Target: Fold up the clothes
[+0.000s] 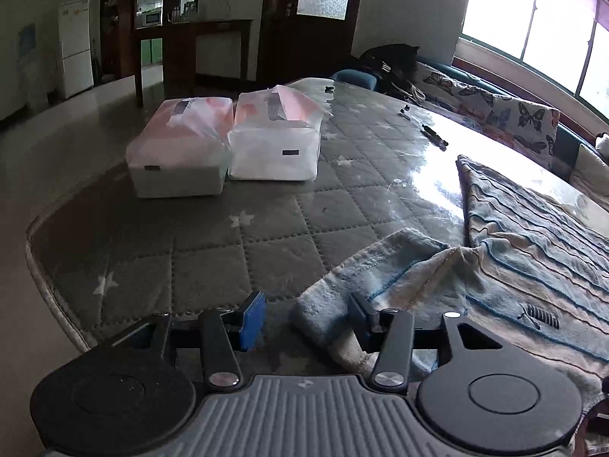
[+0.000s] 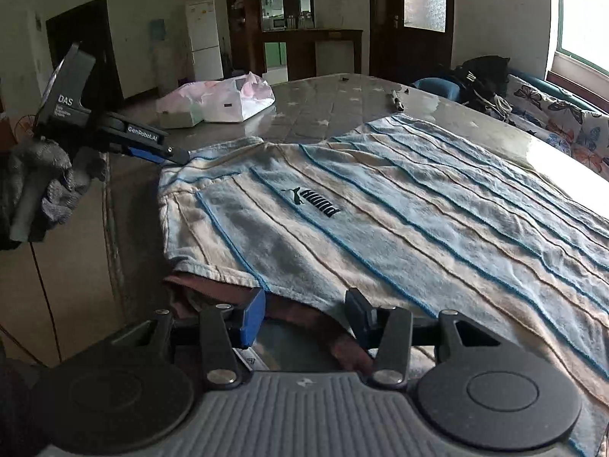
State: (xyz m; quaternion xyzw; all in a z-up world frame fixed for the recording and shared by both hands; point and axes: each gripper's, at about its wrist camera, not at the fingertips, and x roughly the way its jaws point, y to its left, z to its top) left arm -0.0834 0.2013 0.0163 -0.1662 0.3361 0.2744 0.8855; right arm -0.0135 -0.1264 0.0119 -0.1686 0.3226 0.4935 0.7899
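A light blue and beige striped garment [image 2: 380,209] with a black logo lies spread on the grey quilted surface [image 1: 228,236]. In the left wrist view its sleeve end [image 1: 361,278] lies in front of my left gripper [image 1: 306,320], which is open with the cloth edge between its fingers. The left gripper also shows in the right wrist view [image 2: 171,152] at the garment's far left corner. My right gripper [image 2: 304,318] is open at the near hem, where a reddish-brown inner layer [image 2: 213,293] shows beneath.
Two white plastic-wrapped boxes [image 1: 228,148] stand at the far left of the surface. Small dark items [image 1: 434,135] lie near the far edge. A butterfly-print sofa [image 1: 514,122] with a black bag [image 1: 392,64] runs along the right under the window.
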